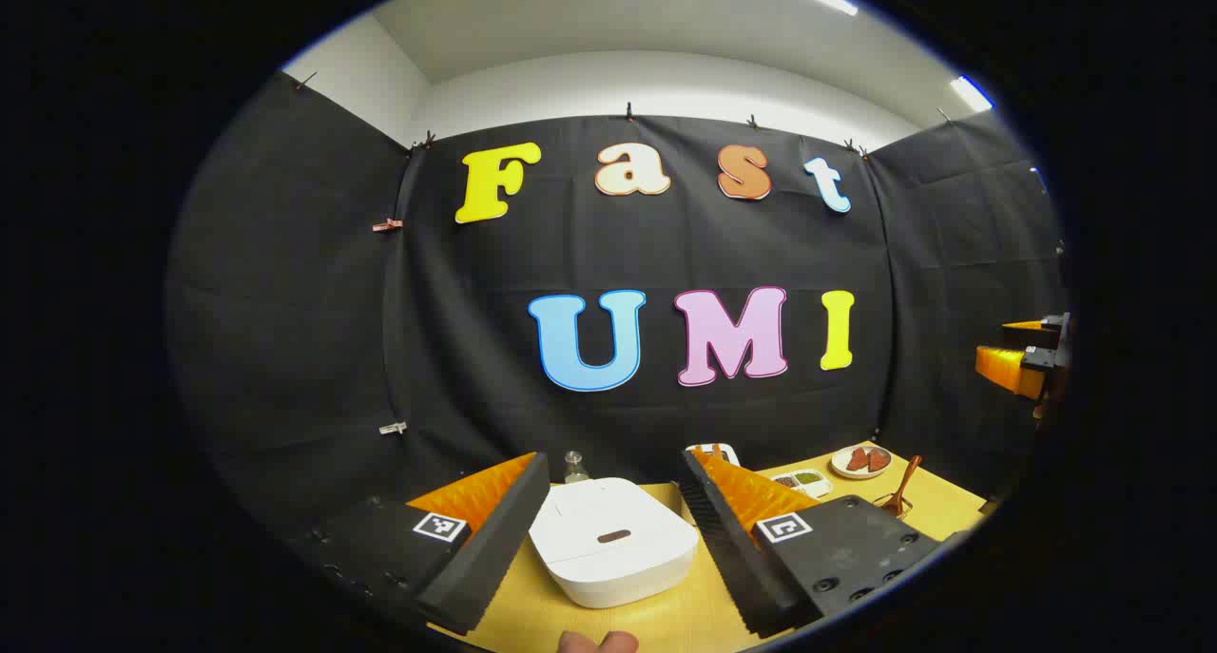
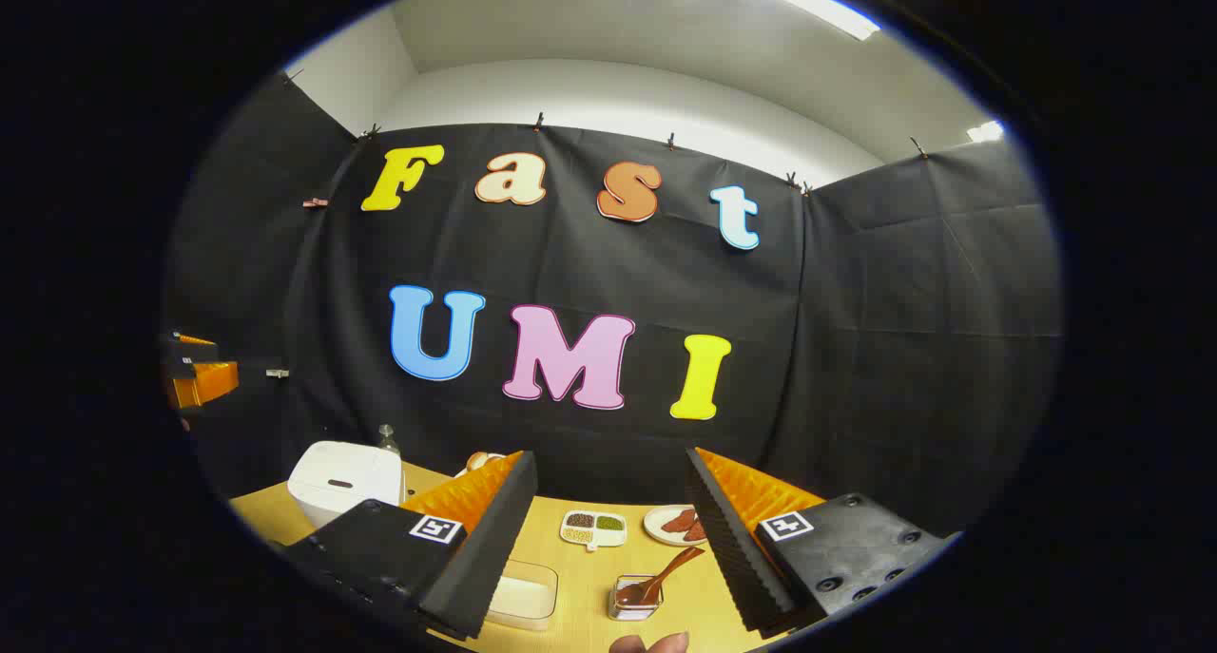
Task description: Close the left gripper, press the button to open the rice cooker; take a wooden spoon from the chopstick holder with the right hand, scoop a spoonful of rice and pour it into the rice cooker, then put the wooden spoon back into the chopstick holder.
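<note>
The white rice cooker (image 1: 613, 539) sits with its lid down on the wooden table (image 1: 685, 615), a small dark button (image 1: 613, 536) on top. My left gripper (image 1: 613, 463) hovers open above it, one finger on each side. In the right gripper view the cooker (image 2: 342, 482) stands far left. The wooden spoon (image 2: 666, 572) leans in a small clear chopstick holder (image 2: 635, 598), below and between the fingers of my open, empty right gripper (image 2: 608, 458). A clear box of rice (image 2: 523, 594) lies just left of the holder. The spoon (image 1: 903, 487) is also at the far right of the left gripper view.
A divided dish of grains (image 2: 592, 528) and a plate of brown pieces (image 2: 670, 523) sit near the back wall. A small bottle (image 2: 385, 436) stands behind the cooker. The other gripper hangs in the air at the edge of each view (image 1: 1022, 363) (image 2: 200, 373).
</note>
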A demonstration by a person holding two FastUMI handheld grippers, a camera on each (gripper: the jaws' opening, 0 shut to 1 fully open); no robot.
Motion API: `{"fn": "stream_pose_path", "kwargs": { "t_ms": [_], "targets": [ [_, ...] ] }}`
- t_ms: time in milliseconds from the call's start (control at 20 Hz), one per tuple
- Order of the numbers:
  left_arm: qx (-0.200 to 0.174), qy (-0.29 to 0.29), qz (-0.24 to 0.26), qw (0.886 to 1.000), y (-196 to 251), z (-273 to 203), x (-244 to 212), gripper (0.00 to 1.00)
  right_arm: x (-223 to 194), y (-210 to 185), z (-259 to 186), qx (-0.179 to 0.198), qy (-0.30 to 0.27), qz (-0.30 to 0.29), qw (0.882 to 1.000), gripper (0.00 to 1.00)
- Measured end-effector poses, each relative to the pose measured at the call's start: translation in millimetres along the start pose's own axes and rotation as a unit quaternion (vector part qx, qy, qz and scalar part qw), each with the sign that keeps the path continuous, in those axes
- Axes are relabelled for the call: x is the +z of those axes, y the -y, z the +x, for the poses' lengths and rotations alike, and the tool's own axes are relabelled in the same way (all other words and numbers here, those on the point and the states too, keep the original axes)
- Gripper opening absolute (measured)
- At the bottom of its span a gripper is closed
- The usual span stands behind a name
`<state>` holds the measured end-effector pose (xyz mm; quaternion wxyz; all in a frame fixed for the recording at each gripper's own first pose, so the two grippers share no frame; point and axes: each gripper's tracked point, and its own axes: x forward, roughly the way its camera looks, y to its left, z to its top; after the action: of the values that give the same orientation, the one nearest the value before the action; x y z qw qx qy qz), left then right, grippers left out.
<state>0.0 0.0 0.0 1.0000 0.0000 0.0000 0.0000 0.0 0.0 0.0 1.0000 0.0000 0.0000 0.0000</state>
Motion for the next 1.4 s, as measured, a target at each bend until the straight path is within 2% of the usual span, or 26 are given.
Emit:
{"fn": "stream_pose_path", "kwargs": {
  "t_ms": [650,1050,1200,1400],
  "targets": [
    [-0.005,0.006,-0.011,1.0,10.1,-6.8,2.0,0.95,-0.7,16.2,-11.9,-0.013,0.001,0.0,1.0,0.97],
    [-0.002,0.003,-0.012,1.0,9.1,-11.5,-3.5,0.95,0.2,11.2,-16.1,-0.011,0.006,-0.005,1.0,0.97],
    [-0.011,0.01,-0.013,1.0,9.7,-12.5,-2.1,0.95,0.4,10.0,-16.8,-0.01,0.008,-0.009,1.0,0.97],
    [-0.055,0.042,-0.022,0.997,17.8,-21.0,14.5,0.97,0.6,12.4,-16.5,-0.013,0.01,-0.01,1.0,0.97]
  ]
}}
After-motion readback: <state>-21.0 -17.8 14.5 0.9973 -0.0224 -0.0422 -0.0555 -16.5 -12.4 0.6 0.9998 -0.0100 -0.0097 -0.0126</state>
